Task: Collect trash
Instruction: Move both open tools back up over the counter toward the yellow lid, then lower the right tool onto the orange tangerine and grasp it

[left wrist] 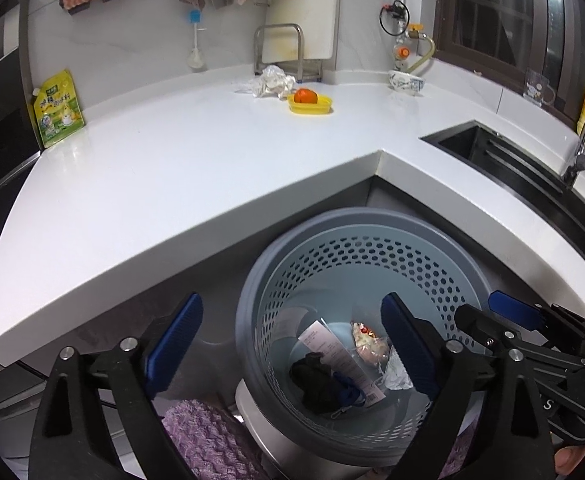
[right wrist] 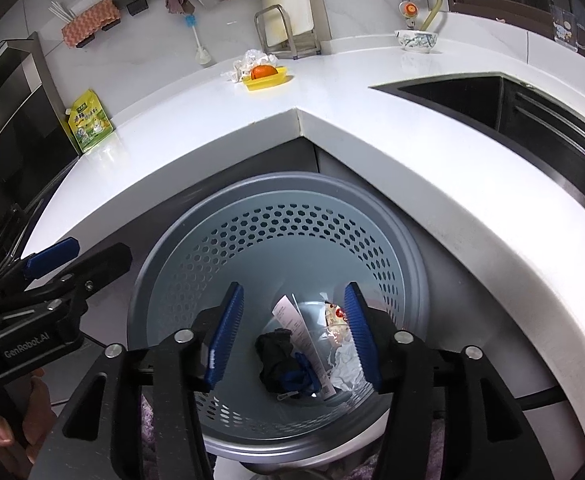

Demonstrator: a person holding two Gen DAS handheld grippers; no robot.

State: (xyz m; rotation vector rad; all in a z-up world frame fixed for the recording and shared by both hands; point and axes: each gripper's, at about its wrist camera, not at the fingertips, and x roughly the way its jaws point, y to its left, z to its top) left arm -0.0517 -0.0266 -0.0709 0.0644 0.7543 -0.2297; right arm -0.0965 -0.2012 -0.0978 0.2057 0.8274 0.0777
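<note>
A grey perforated trash bin (left wrist: 356,264) (right wrist: 276,232) stands on the floor below the counter corner. Inside lie a black crumpled item (left wrist: 312,380) (right wrist: 274,356), a white tube-shaped package (left wrist: 340,356) (right wrist: 300,332), a snack wrapper (left wrist: 366,340) (right wrist: 336,316) and crumpled white paper (right wrist: 344,368). My left gripper (left wrist: 292,344) is open and empty over the bin's left side. My right gripper (right wrist: 292,336) is open and empty over the bin; it also shows at the right of the left wrist view (left wrist: 524,320). A crumpled white wrapper (left wrist: 272,80) (right wrist: 252,62) lies on the counter at the back.
White L-shaped counter (left wrist: 196,168) (right wrist: 412,136). A yellow dish with an orange fruit (left wrist: 310,102) (right wrist: 266,76), a green-yellow pouch (left wrist: 58,110) (right wrist: 88,126), a patterned bowl (left wrist: 406,82) (right wrist: 416,40), a black sink (left wrist: 504,160) (right wrist: 492,108), a purple mat (left wrist: 208,440).
</note>
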